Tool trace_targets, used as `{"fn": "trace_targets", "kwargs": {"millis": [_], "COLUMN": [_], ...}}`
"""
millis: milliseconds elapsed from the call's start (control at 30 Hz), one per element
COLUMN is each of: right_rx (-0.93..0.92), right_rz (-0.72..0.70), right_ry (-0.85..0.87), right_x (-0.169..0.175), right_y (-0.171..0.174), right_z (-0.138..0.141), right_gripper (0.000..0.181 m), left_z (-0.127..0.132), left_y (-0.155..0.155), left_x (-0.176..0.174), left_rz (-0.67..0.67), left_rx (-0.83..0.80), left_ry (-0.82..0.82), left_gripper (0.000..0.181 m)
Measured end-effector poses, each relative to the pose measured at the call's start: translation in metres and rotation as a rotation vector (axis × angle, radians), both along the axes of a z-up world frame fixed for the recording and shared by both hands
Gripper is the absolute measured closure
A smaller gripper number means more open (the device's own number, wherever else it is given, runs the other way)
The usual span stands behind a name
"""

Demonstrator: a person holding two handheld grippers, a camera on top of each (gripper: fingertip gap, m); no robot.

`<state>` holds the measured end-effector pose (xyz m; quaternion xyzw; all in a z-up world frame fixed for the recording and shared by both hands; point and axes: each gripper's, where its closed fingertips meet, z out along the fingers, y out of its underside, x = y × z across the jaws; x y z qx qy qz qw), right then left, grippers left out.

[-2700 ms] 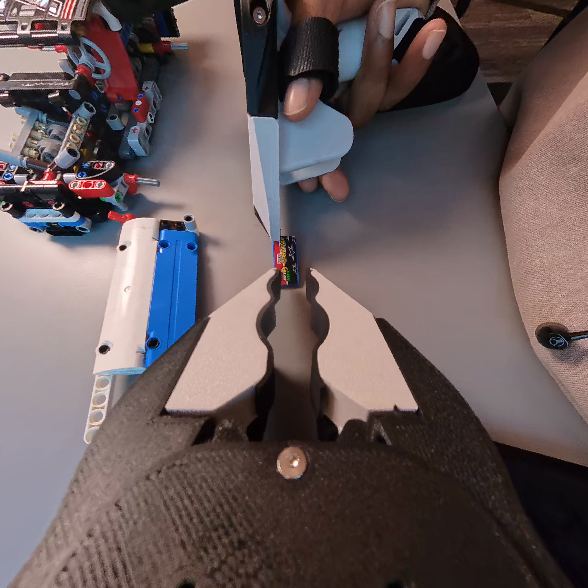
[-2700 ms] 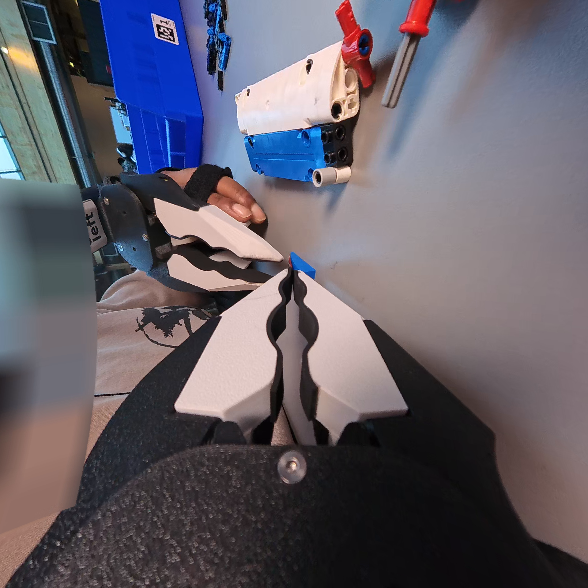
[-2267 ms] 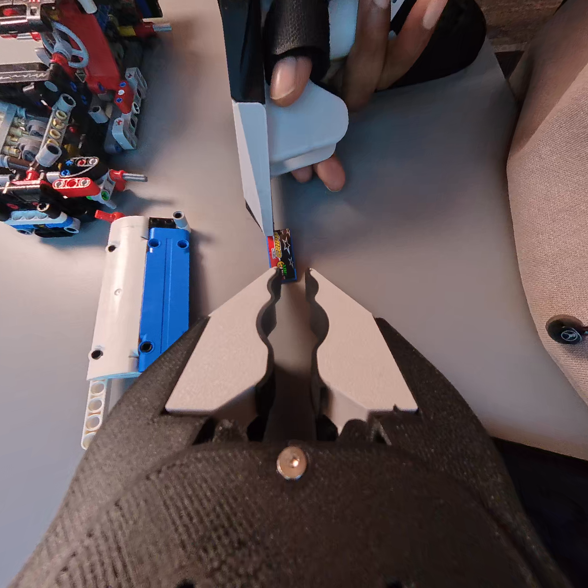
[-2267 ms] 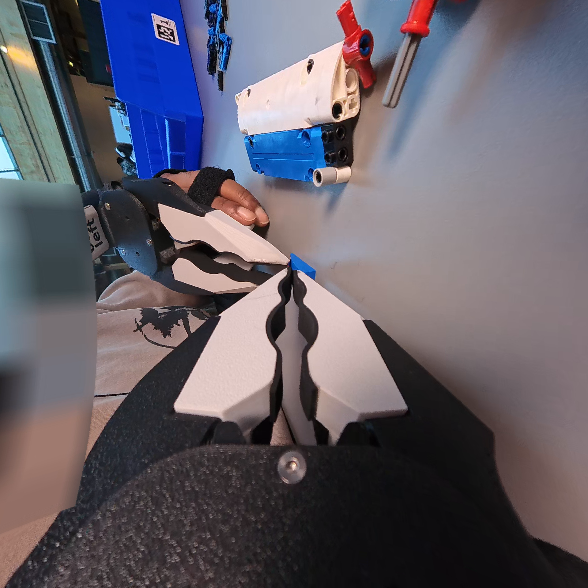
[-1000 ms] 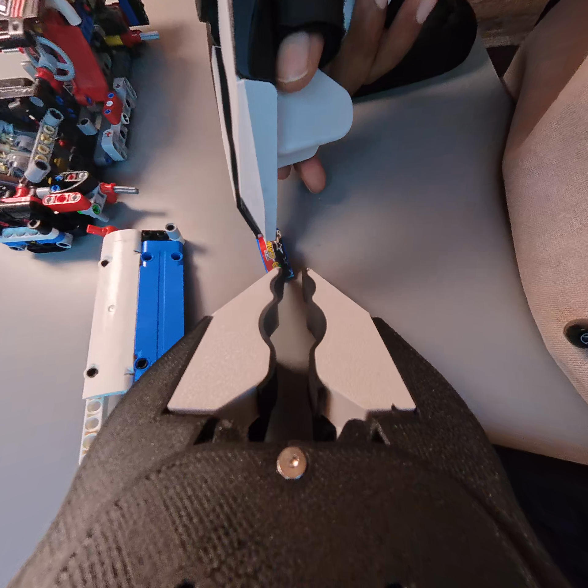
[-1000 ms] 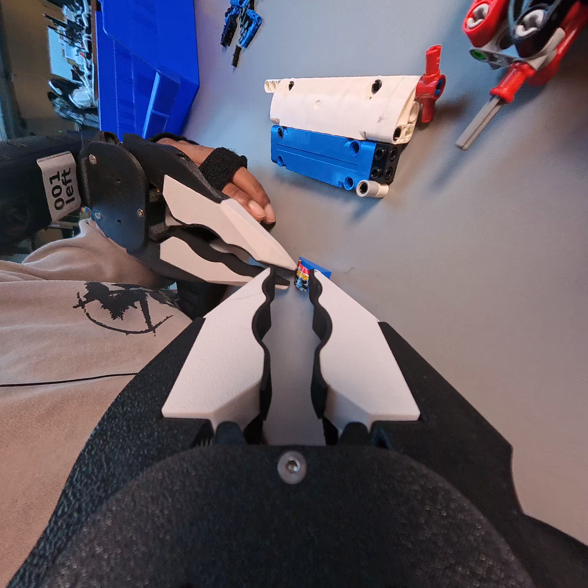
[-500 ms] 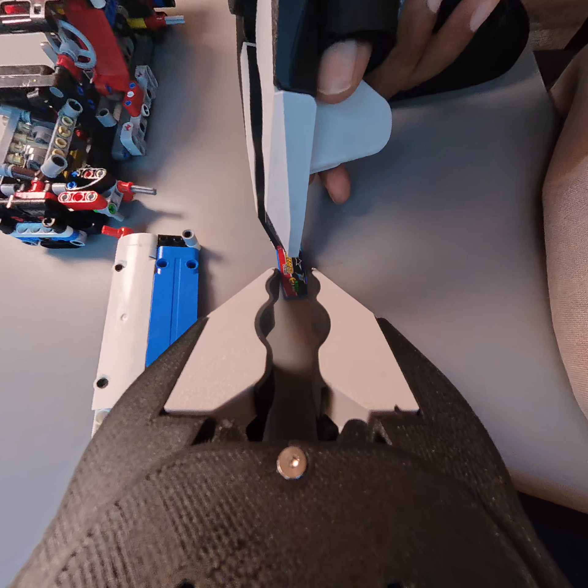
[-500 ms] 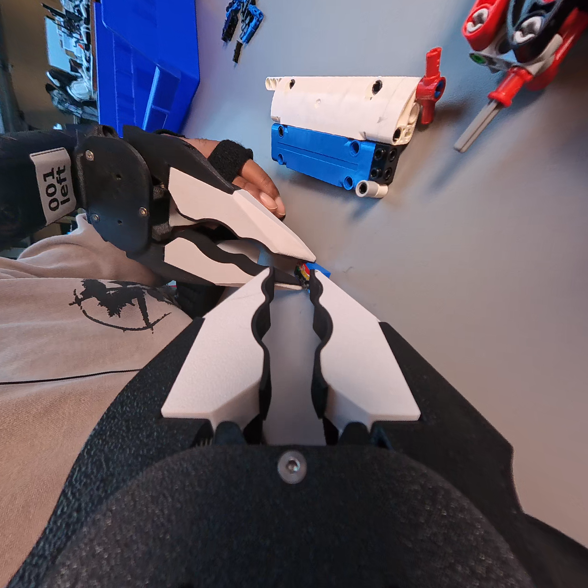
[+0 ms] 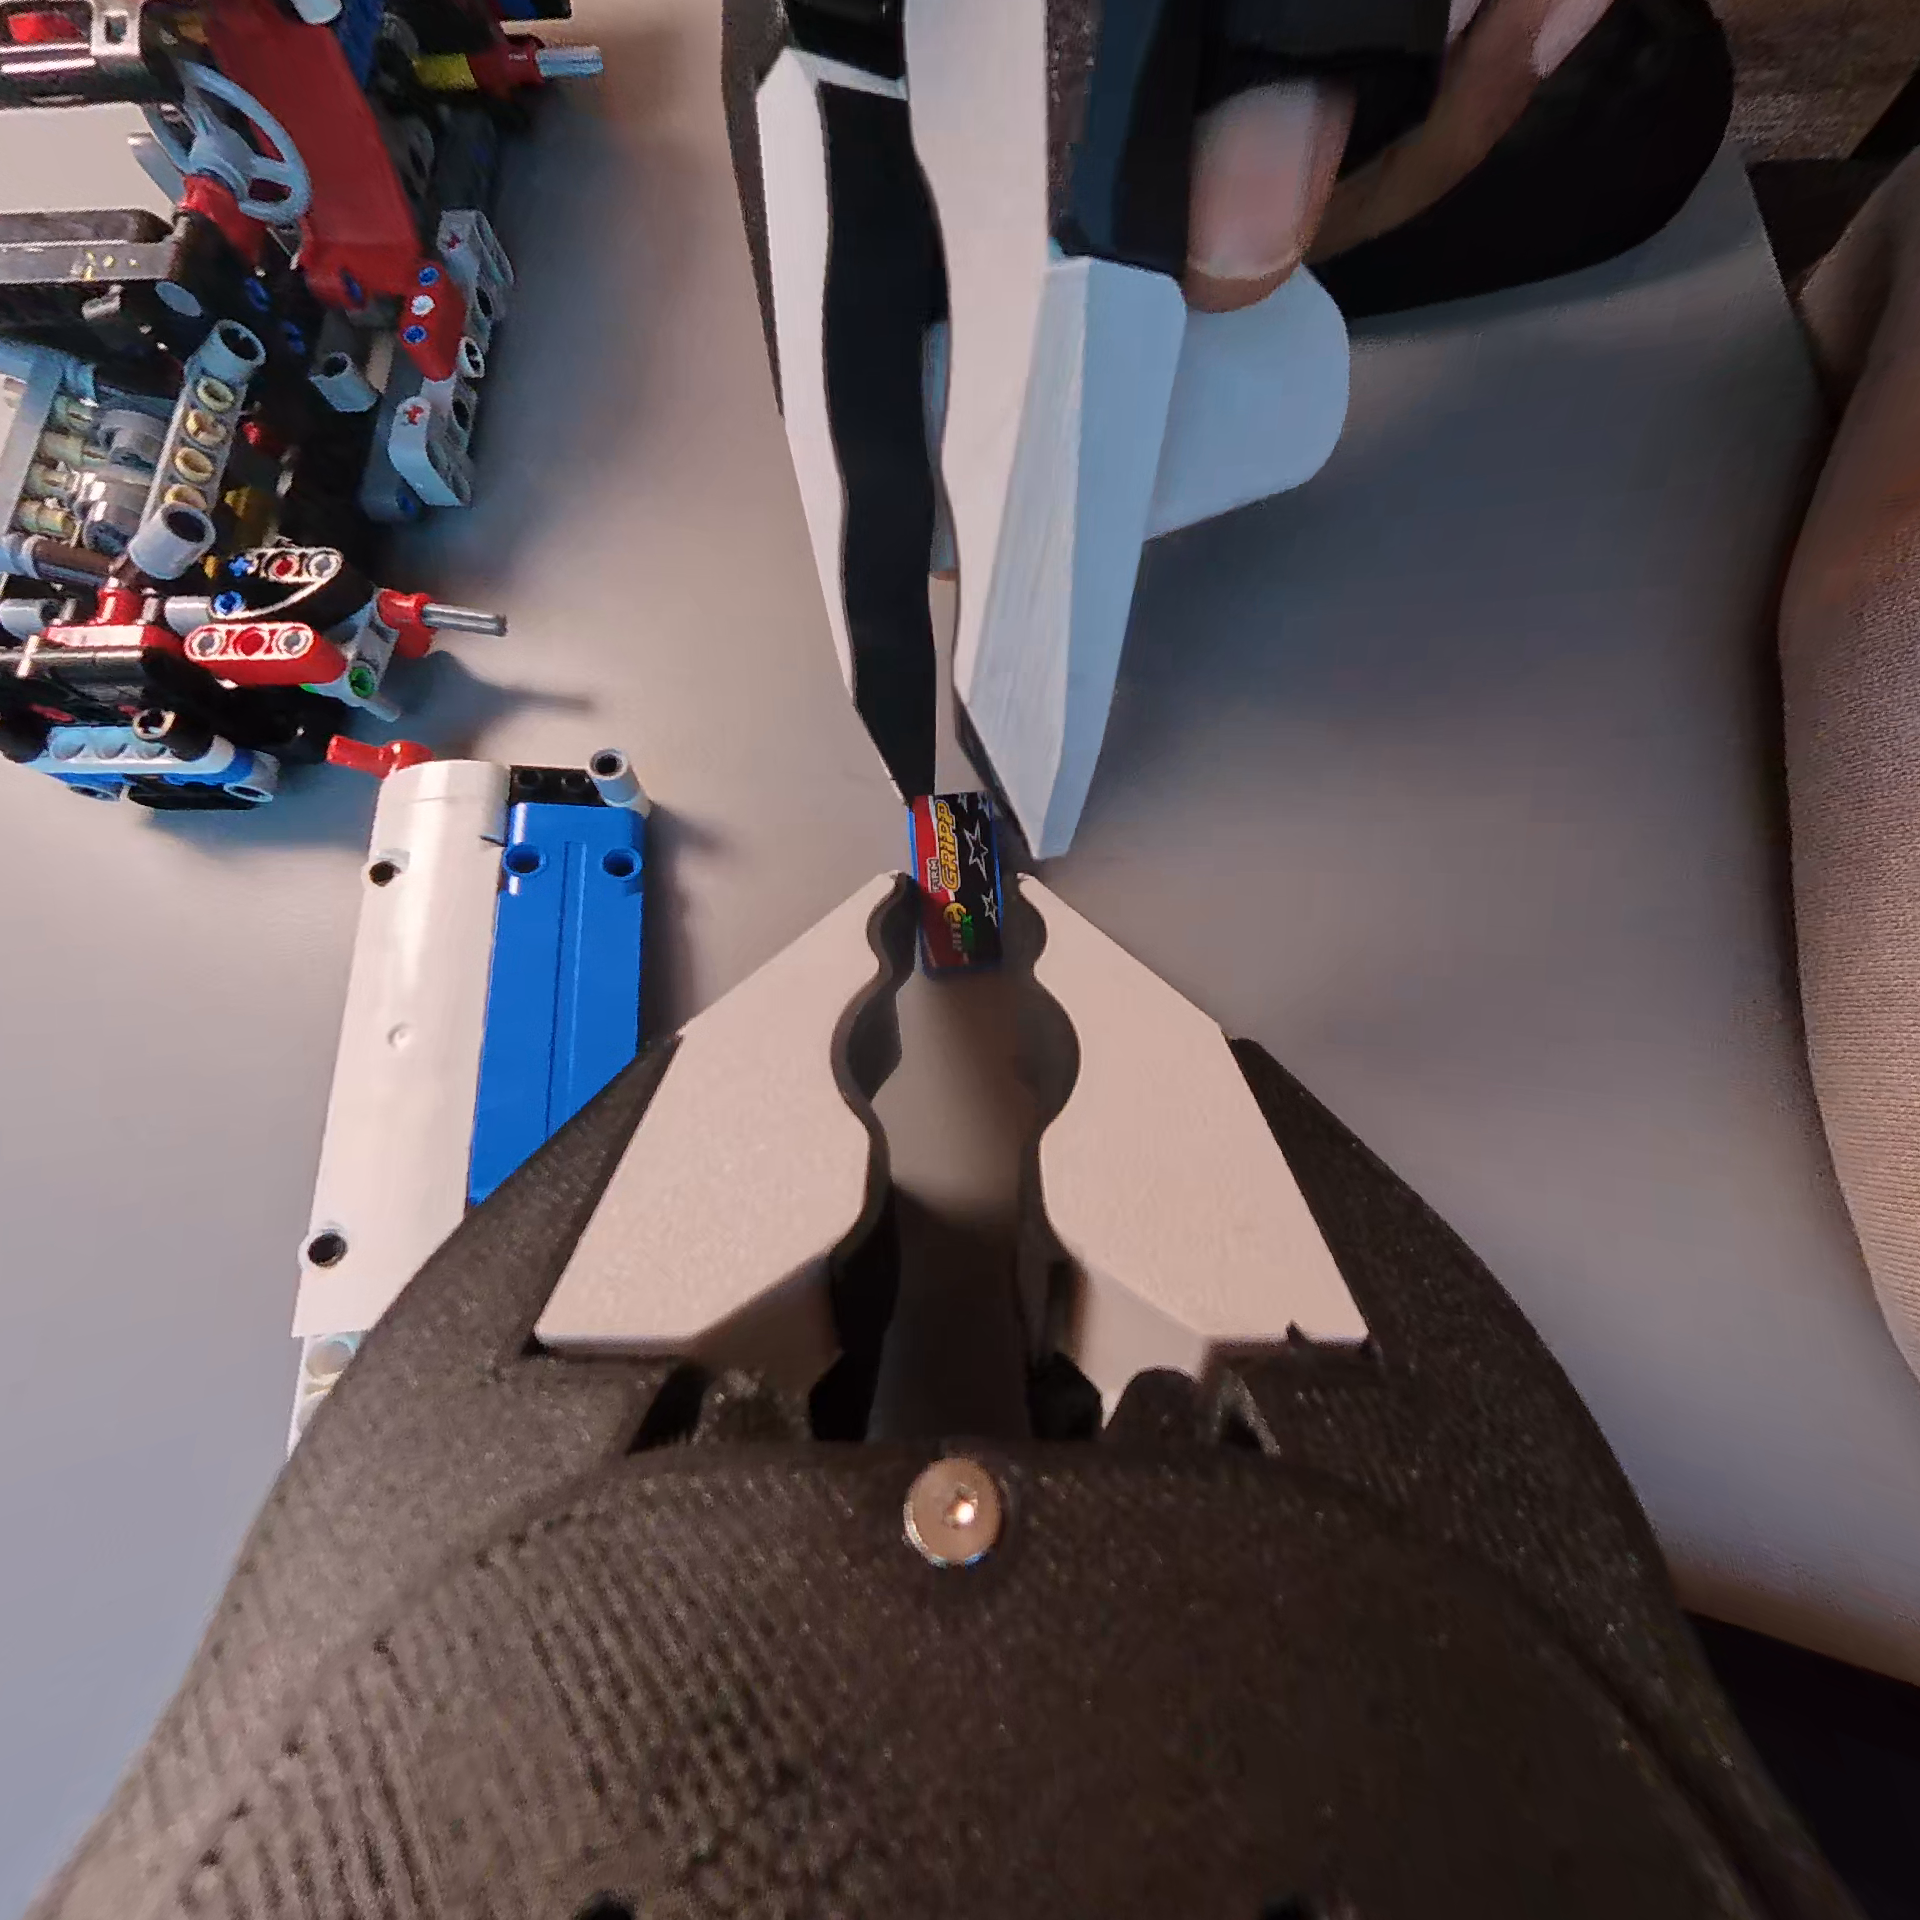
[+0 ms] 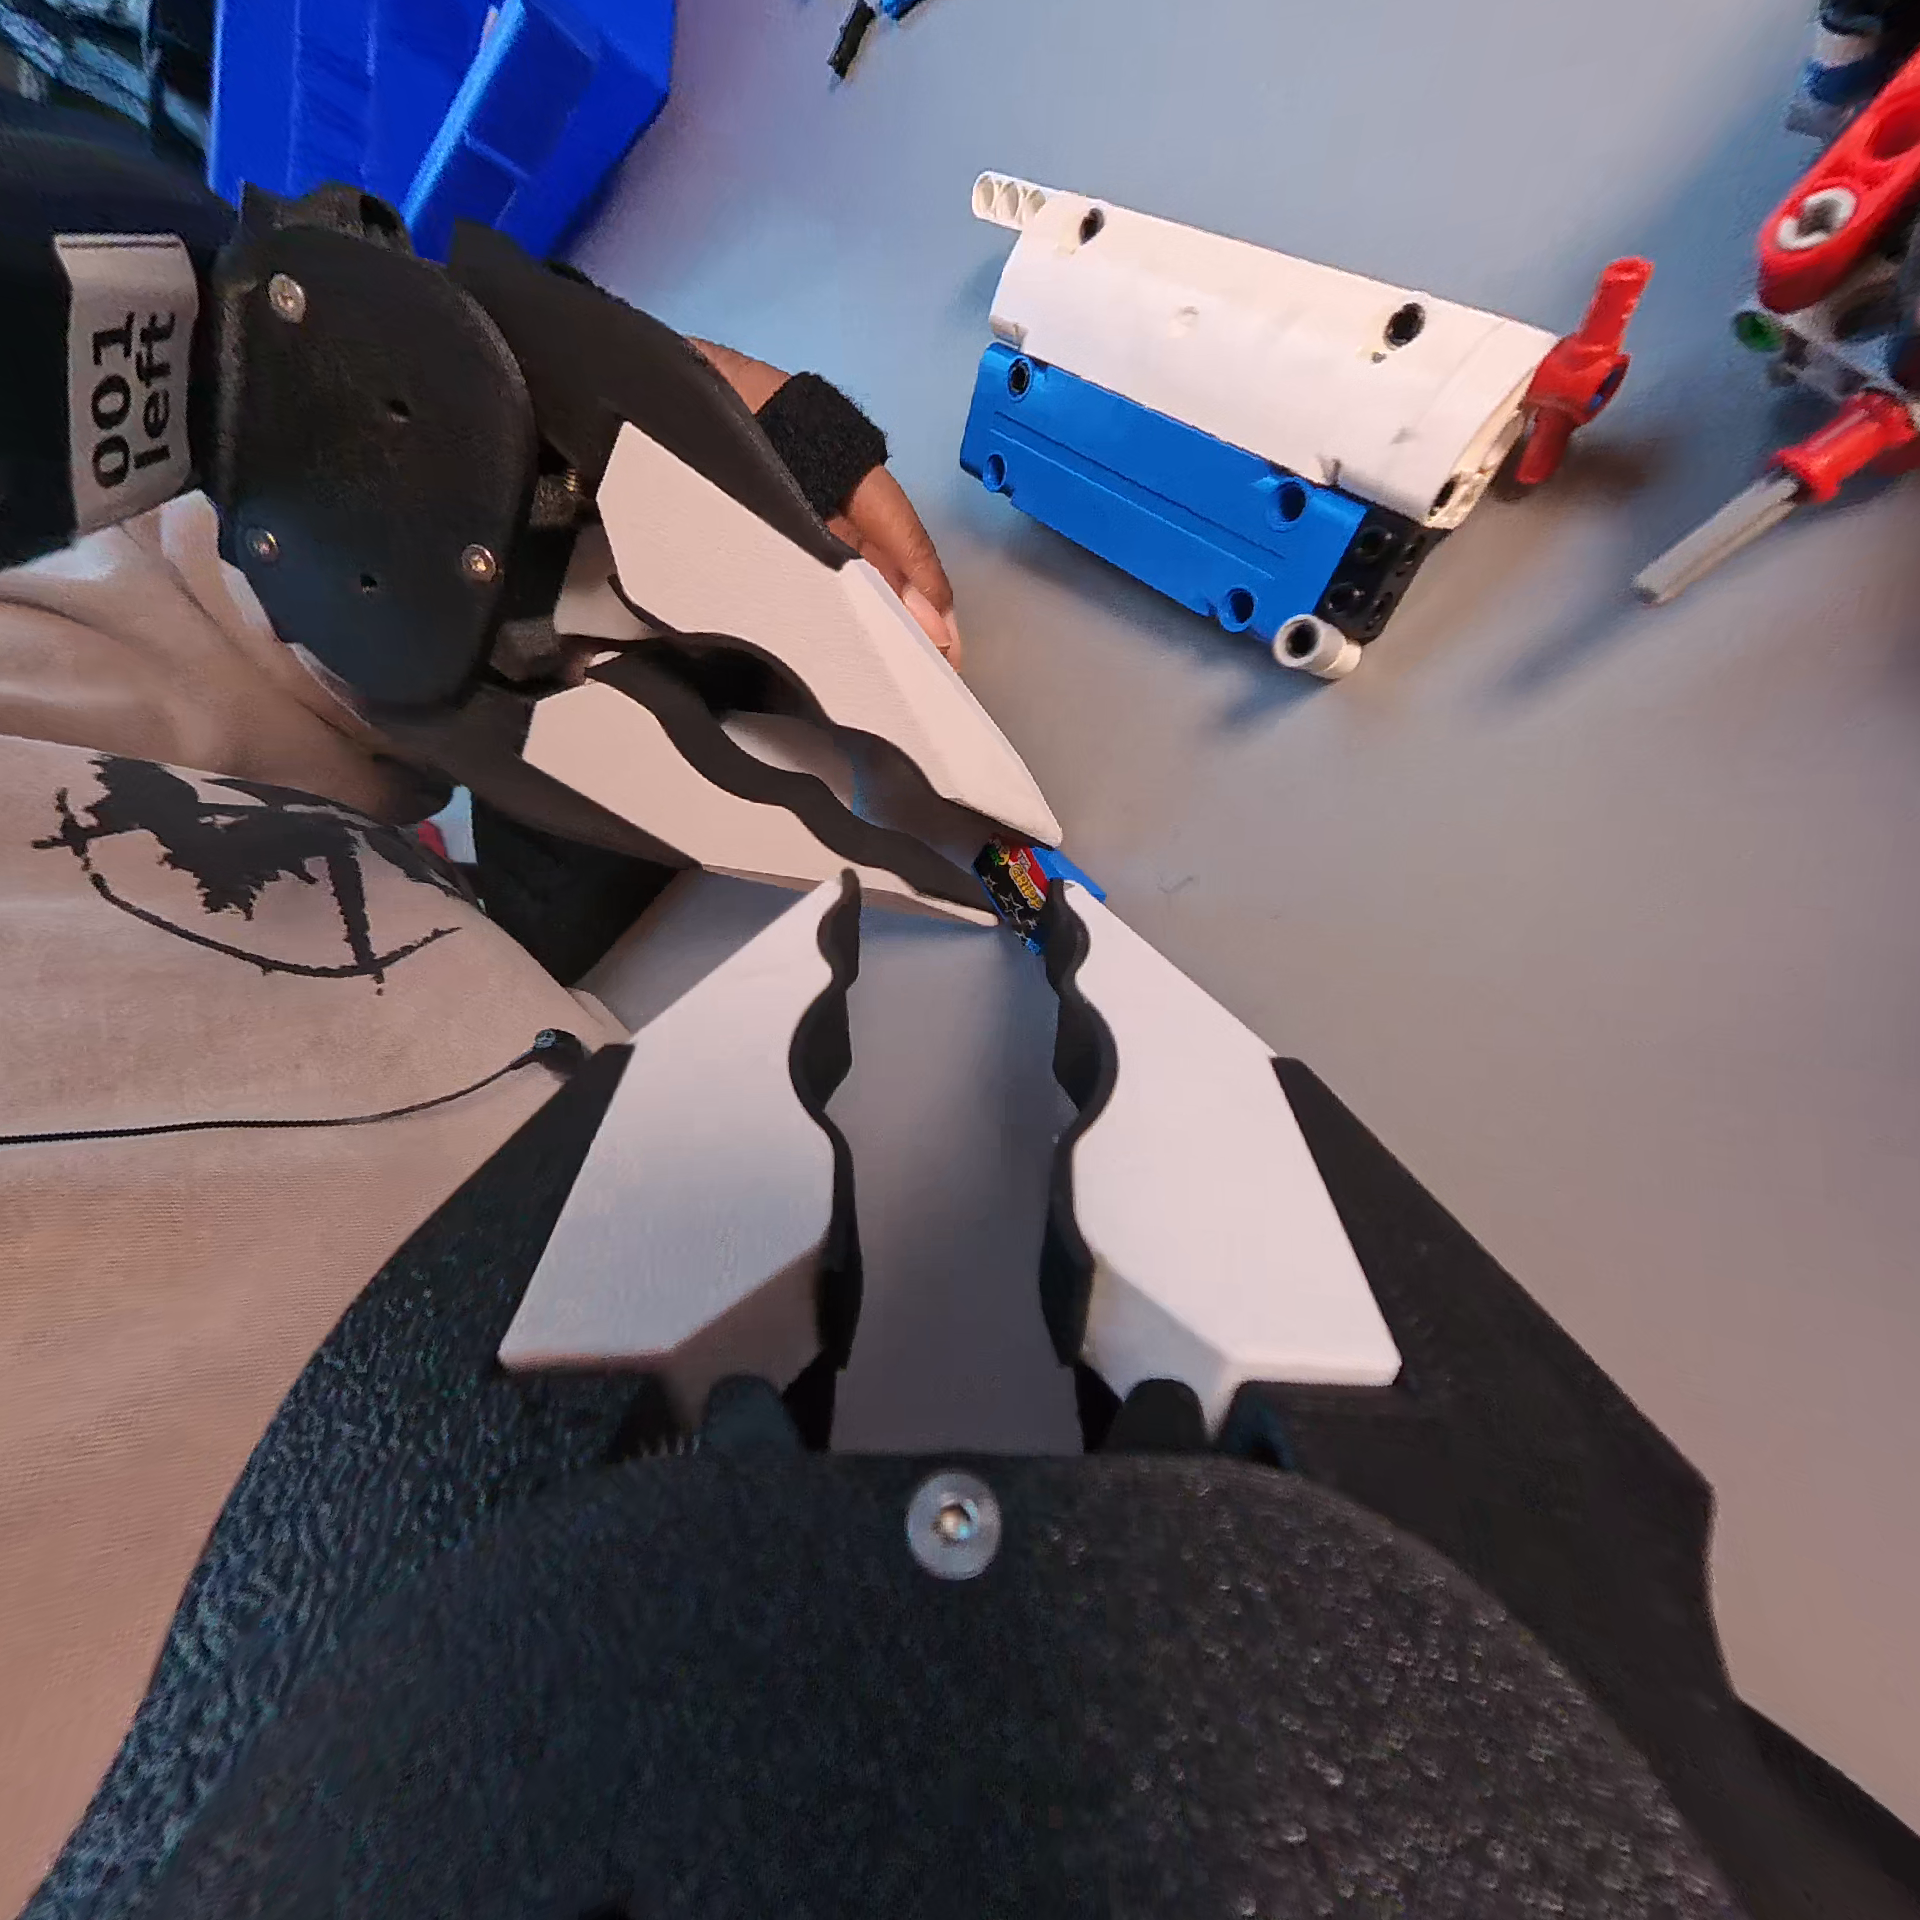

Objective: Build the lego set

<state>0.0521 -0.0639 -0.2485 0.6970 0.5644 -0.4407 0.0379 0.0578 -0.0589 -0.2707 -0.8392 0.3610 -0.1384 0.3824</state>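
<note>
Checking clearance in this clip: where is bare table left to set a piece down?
Free: the grey table between the stickered tile and the person's beige top, and the narrower gap between the tile and the white-and-blue panel. Crowded: by the Lego model beyond the panel, and at the tile, where both sets of jaws meet.

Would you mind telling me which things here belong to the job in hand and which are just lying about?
In hand:
- small stickered blue tile, between the tips of both grippers
- left gripper, open
- right gripper, open

Lying about:
- white and blue panel assembly
- part-built model
- blue bin
- loose red pin
</note>
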Motion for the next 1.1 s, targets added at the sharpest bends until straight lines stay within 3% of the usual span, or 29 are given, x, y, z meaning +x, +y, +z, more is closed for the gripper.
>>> {"fn": "trace_targets", "kwargs": {"millis": [400, 533, 633, 700, 867, 1000, 1100], "right_rx": [0.235, 0.383, 0.389, 0.397, 0.319, 0.253, 0.206], "right_rz": [0.059, 0.086, 0.07, 0.043, -0.007, -0.006, 0.017], "right_ry": [0.116, 0.127, 0.139, 0.166, 0.164, 0.09, 0.078], "right_x": [0.003, 0.007, 0.008, 0.007, 0.004, 0.004, 0.005], "right_y": [-0.005, -0.001, 0.0, 0.009, 0.025, 0.02, 0.013], "right_z": [-0.002, -0.007, -0.005, -0.002, 0.005, -0.008, -0.009], "right_gripper": [0.138, 0.126, 0.123, 0.128, 0.164, 0.168, 0.16], "left_z": [0.0, 0.001, 0.001, 0.001, 0.001, 0.001, 0.003], "left_y": [0.001, 0.001, 0.0, 0.0, -0.001, -0.002, -0.003], "left_x": [0.0, 0.0, 0.0, 0.001, 0.002, 0.002, 0.001], "left_rz": [0.011, 0.012, 0.011, 0.006, -0.002, -0.007, -0.016], "left_rx": [0.018, 0.019, 0.012, 0.014, 0.013, 0.027, 0.077], "left_ry": [0.004, 0.003, -0.004, -0.005, -0.006, -0.003, 0.011], "left_gripper": [0.167, 0.167, 0.167, 0.167, 0.167, 0.167, 0.167]}}
